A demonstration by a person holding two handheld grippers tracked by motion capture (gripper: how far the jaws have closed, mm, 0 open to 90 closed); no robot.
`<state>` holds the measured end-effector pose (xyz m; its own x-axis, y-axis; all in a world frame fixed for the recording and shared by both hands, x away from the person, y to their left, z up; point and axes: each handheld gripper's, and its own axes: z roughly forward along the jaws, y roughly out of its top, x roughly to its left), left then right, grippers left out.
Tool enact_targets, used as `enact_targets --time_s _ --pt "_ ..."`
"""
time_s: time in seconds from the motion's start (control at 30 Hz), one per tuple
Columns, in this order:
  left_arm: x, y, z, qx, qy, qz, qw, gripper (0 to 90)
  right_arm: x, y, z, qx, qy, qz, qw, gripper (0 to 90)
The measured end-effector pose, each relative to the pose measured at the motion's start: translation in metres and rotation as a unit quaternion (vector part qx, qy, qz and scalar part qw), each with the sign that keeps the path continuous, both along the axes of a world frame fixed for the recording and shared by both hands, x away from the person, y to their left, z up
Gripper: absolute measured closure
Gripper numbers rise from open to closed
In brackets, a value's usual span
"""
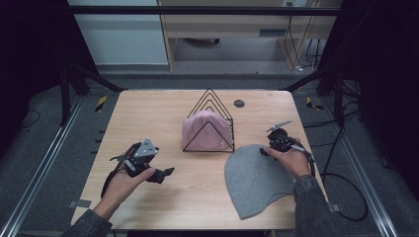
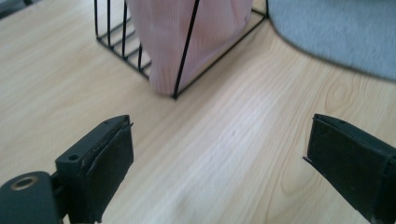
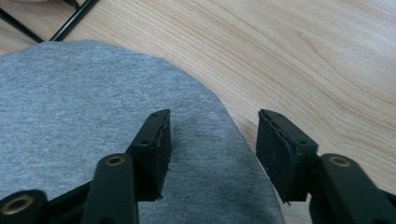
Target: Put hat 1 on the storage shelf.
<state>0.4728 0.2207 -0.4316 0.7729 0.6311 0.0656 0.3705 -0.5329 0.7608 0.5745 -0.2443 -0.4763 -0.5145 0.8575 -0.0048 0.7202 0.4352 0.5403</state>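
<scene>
I'm on the grab step w/ the grey beanie (image 1: 257, 177): it lies flat on the bench (image 1: 148, 113), right-front area, just beside the black wire rack (image 1: 210, 106), which already holds a pink beanie (image 1: 206, 131). My right gripper (image 1: 271, 148) sits over the grey beanie's far edge. In the right gripper view its fingers (image 3: 156, 149) are spread partway, nothing between them yet; one finger is over the fabric (image 3: 93, 121), the other at or just past the rim, over bare wood.

Left gripper (image 1: 165, 174) hovers over open bench on the left, well apart from the grey beanie. Fingers (image 2: 109, 163) wide, holding nothing. In the left gripper view it looks toward the rack's (image 2: 182, 70) front corner & the pink beanie (image 2: 187, 32).

Next move, as I judge it: drop the right fingers so they straddle the rim, then close to pinch cloth. Thin fabric, flat on wood, so I need to go low or I'll close on air. Left probably comes across to take the opposite edge, so the beanie lifts w/o sagging before it goes to a free slot in the rack.
</scene>
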Motion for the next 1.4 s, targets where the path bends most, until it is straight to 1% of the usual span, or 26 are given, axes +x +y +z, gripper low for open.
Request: enact_targets --time_s 0.07,0.1,0.2,0.3,0.33,0.4,0.43,0.53,0.6,0.67,0.7,0.8,0.83,0.9,1.03,1.13,1.2,1.3,1.4 --pt "-0.004 0.008 -0.007 0.009 0.006 0.015 0.9998 7.9 -0.001 0.001 0.000 0.003 0.002 0.005 1.0000 50.3" --pt "-0.005 0.011 -0.011 0.013 0.009 0.018 0.9997 8.1 -0.001 0.001 0.000 0.004 0.002 0.009 1.0000 51.2" --pt "-0.005 0.018 -0.019 0.016 0.024 0.020 0.9994 8.2 -0.001 0.003 0.000 0.002 0.007 0.012 0.9999 52.7" --pt "-0.005 0.020 -0.022 0.019 0.031 0.025 0.9990 8.5 -0.002 0.006 -0.001 -0.003 0.013 0.018 0.9998 55.0" --pt "-0.006 0.021 -0.023 0.021 0.034 0.024 0.9989 8.8 -0.002 0.006 -0.001 -0.010 0.014 0.021 0.9996 56.3" --pt "-0.006 0.021 -0.024 0.027 0.033 0.025 0.9987 8.7 -0.002 0.007 -0.001 -0.014 0.013 0.027 0.9995 60.1" --pt "-0.006 0.022 -0.025 0.031 0.033 0.027 0.9986 8.8 -0.002 0.007 -0.001 -0.016 0.015 0.029 0.9994 63.7" --pt "-0.005 0.024 -0.026 0.025 0.038 0.031 0.9985 9.1 -0.004 0.006 0.000 -0.012 0.018 0.040 0.9989 77.6" --pt "-0.005 0.025 -0.027 0.022 0.039 0.033 0.9985 9.1 -0.006 0.006 -0.001 -0.005 0.017 0.044 0.9989 82.9" --pt "-0.004 0.026 -0.029 0.024 0.043 0.037 0.9981 9.1 -0.008 0.006 -0.002 0.006 0.017 0.041 0.9990 84.8" --pt "-0.004 0.026 -0.030 0.024 0.044 0.039 0.9980 9.1 -0.009 0.005 -0.002 0.007 0.014 0.042 0.9990 85.3" --pt "-0.002 0.029 -0.030 0.010 0.049 0.047 0.9976 9.4 -0.012 0.004 0.000 0.011 0.008 0.045 0.9989 85.9" --pt "-0.001 0.030 -0.031 0.008 0.050 0.049 0.9975 9.4 -0.014 0.004 0.002 0.015 0.005 0.046 0.9988 86.0" --pt "0.000 0.031 -0.032 0.010 0.053 0.053 0.9971 9.4 -0.019 0.002 0.007 0.019 -0.007 0.053 0.9984 86.2" --pt "0.002 0.033 -0.032 0.007 0.054 0.059 0.9968 9.4 -0.032 -0.002 0.024 0.039 -0.030 0.063 0.9968 86.4" --pt "0.003 0.034 -0.033 0.007 0.056 0.061 0.9965 9.5 -0.045 -0.003 0.039 0.053 -0.049 0.076 0.9945 86.4" --pt "0.003 0.034 -0.034 0.008 0.057 0.062 0.9964 9.5 -0.051 -0.004 0.046 0.062 -0.057 0.084 0.9929 86.5" --pt "0.004 0.035 -0.034 0.004 0.057 0.064 0.9963 9.5 -0.063 -0.004 0.060 0.070 -0.074 0.096 0.9902 86.5" --pt "0.005 0.036 -0.034 0.004 0.056 0.062 0.9965 9.6 -0.076 -0.003 0.076 0.086 -0.095 0.107 0.9859 86.5"
